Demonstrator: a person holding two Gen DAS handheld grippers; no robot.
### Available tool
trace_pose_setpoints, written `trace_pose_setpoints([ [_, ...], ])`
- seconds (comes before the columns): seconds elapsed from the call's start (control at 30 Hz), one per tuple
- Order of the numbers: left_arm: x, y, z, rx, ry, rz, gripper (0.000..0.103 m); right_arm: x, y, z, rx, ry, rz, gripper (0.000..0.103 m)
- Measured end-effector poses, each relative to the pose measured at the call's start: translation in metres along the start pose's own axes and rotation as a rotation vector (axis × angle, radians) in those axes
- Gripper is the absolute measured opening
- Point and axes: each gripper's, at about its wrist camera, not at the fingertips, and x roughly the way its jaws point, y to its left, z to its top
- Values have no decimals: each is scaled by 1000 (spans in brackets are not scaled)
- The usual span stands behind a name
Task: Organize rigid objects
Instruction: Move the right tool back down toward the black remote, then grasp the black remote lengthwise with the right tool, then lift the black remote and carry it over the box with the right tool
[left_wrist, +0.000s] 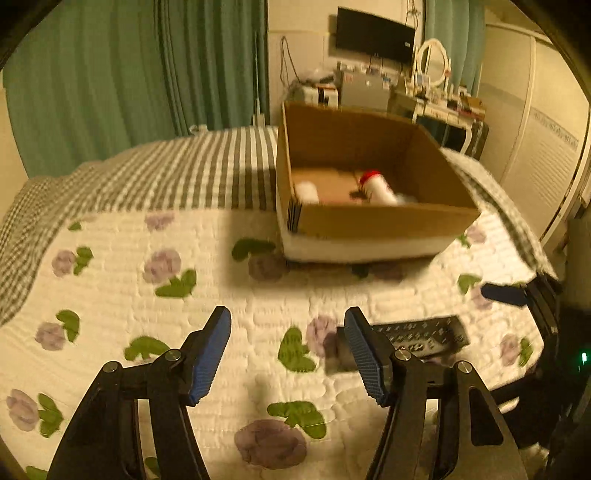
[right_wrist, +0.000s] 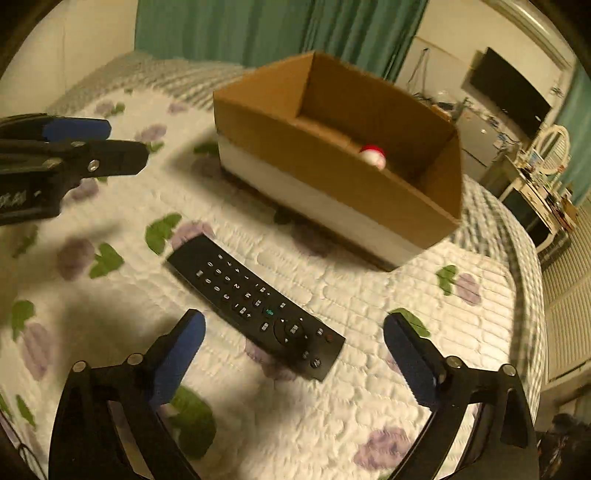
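The remote control (right_wrist: 255, 304) lies flat on the flowered quilt (right_wrist: 332, 406), buttons up, set at a slant in front of the cardboard box (right_wrist: 332, 177) and apart from it. The right gripper (right_wrist: 293, 362) hangs just over the remote's near end, its jaws wide apart with nothing between the pads. The left gripper (left_wrist: 288, 363) is beside it, jaws also apart and empty, its right finger covering one end of the remote in its own view.

The step in hand looks like picking up the remote to put it in the box. To do it well, the right gripper should turn so its pads meet the two long edges, come down across the body rather than the end, and press into the soft quilt a little before closing.

In the box lie a white bottle with a red cap (left_wrist: 376, 186) and another white container (left_wrist: 306, 192). The box's near wall must be cleared. The left gripper stands close and could crowd the grasp.
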Motion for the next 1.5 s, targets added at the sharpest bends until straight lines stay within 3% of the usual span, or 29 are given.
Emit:
trace_pose_setpoints([
  [0.23,40,8,-13,-14,124,-28,47,46,12,7,-107,101,83,90],
  [0.4,54,8,-19,-17,157,-32,42,61,10,10,-84,89,115,88],
  [0.53,56,9,-20,-34,172,-53,42,61,7,14,-47,64,137,52],
  [0.63,53,9,-18,-42,167,-59,42,57,8,14,-47,69,145,38],
  [0.73,48,8,-16,-38,153,-64,42,50,1,13,8,65,132,31],
  [0.97,24,2,-13,-17,105,-75,42,28,-27,-7,194,57,147,23],
  [1.17,-11,-5,-7,-5,38,-81,38,1,-25,-20,229,38,117,19],
  [1.5,-82,-32,-9,22,-72,-110,38,-85,-30,-25,353,-134,87,19],
])
